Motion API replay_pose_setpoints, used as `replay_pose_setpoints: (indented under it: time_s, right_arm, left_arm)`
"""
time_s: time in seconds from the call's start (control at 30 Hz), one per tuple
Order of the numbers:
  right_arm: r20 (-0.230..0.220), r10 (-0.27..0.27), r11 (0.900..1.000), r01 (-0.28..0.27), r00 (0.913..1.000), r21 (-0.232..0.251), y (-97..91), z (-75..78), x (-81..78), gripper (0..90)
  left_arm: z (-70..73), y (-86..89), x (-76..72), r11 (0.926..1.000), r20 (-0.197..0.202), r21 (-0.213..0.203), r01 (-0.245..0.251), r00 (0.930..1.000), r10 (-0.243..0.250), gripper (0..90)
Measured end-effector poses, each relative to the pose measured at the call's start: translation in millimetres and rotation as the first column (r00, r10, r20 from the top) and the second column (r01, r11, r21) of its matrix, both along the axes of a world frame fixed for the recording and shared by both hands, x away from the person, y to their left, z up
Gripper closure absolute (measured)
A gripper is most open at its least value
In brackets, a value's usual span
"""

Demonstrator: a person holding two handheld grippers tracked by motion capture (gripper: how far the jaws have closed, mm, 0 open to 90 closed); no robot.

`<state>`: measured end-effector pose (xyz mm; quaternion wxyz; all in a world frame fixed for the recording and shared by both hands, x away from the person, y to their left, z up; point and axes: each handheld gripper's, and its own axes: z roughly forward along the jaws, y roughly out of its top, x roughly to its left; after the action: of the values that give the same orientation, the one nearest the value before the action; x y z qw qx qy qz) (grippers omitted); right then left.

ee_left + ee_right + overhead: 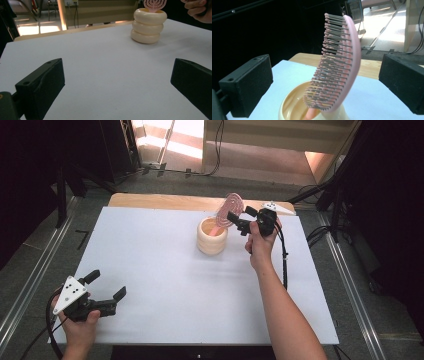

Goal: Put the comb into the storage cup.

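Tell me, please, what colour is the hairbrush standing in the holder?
Pink hairbrush, clearest in the right gripper view.

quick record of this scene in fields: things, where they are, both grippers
brush: pink hairbrush stands handle down in the holder, head leaning out over the rim
holder: cream ribbed cup on the white table, far right of middle
right gripper: open, jaws either side of the brush head, not pressing it
left gripper: open, low over the near left corner, nothing between its jaws
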<state>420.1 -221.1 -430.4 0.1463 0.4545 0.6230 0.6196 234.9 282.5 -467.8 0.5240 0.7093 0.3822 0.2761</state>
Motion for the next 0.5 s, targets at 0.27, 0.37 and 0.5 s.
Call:
replay_pose_setpoints:
  time_s: [0.27,0.37,0.5]
  right_arm:
    - [0.032,0.005,0.9985,-0.003,0.9995,-0.055,-11.3,3.9,-21.3,0.0]
    - [0.041,0.009,0.9968,-0.005,0.9991,-0.079,-15.1,3.8,-30.1,0.0]
    - [0.057,0.009,0.9953,-0.004,0.9984,-0.097,-20.4,2.3,-42.0,0.0]
  left_arm:
    - [0.2,-1.3,-0.3,1.0,0.001,-0.002,0.0,1.0,0.0,0.1]
    - [0.1,-1.2,-0.2,1.0,0.001,-0.002,0.0,1.0,0.0,0.1]
    - [0.6,-1.7,-0.3,1.0,0.004,-0.002,0.003,1.0,-0.003,0.1]
